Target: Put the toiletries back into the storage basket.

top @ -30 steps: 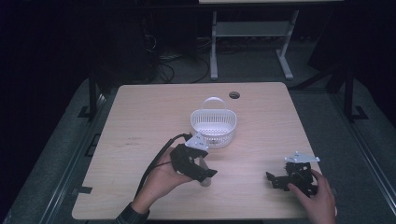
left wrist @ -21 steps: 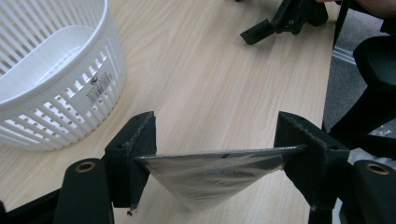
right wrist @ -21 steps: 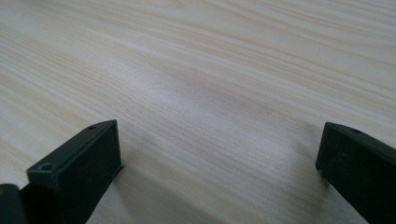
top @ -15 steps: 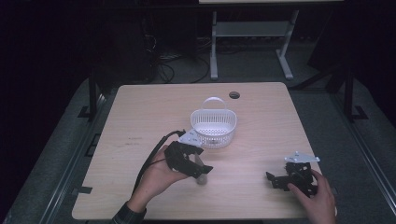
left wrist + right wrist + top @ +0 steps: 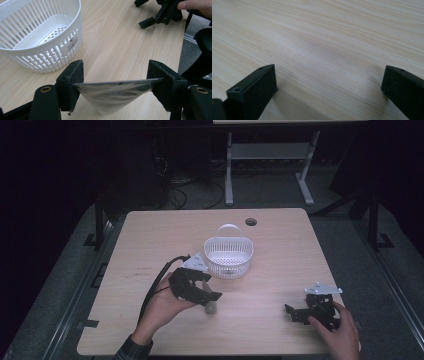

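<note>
We are clamping the left tongs (image 5: 115,82) on a silvery packet (image 5: 113,96); our right tongs (image 5: 329,87) are gaping wide.

Pale wood table (image 5: 150,245), rounded corners, dark round cable hole (image 5: 251,222) nr far edge. White slatted basket (image 5: 228,257) w/ handle stands on it, approx centre, upright. Small grey packet (image 5: 210,308) low over tabletop nr front, left of centre; touching or not, can't tell. Right gripper (image 5: 300,312) rests on table, front right.
</note>
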`<move>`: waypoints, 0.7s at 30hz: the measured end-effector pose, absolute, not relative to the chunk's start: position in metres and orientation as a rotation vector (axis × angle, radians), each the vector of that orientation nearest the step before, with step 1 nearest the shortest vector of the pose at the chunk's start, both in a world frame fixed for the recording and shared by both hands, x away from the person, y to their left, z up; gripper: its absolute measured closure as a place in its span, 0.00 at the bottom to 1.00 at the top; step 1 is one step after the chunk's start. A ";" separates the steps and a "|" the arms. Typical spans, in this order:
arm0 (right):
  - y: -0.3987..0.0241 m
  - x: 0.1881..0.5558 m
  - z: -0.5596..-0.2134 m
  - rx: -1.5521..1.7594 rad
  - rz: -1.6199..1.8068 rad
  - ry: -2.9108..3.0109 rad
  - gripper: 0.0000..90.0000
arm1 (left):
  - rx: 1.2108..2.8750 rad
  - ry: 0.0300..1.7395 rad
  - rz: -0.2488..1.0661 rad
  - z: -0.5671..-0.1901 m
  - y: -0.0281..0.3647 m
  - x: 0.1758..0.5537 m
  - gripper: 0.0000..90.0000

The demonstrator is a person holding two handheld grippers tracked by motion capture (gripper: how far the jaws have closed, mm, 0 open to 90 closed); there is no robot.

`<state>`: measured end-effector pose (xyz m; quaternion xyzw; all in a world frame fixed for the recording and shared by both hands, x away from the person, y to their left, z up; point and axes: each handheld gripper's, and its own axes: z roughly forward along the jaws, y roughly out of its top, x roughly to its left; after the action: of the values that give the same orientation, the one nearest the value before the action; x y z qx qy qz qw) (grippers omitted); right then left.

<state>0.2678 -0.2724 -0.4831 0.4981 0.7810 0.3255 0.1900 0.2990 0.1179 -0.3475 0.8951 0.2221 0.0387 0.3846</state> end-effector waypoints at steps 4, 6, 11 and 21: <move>-0.272 0.268 -0.483 1.400 0.915 2.195 0.00 | 2.270 0.573 0.105 -0.346 0.122 0.301 0.33; -0.272 0.268 -0.483 1.399 0.915 2.195 0.00 | 2.264 0.573 0.113 -0.345 0.126 0.303 0.33; -0.272 0.268 -0.483 1.399 0.916 2.196 0.00 | 2.246 0.592 0.129 -0.343 0.135 0.308 0.33; -0.272 0.268 -0.483 1.399 0.915 2.196 0.00 | 2.235 0.611 0.159 -0.336 0.145 0.319 0.33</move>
<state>0.2677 -0.2725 -0.4829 0.4978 0.7812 0.3254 0.1898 0.3191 0.1448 -0.3361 0.8827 0.2412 0.0629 0.3983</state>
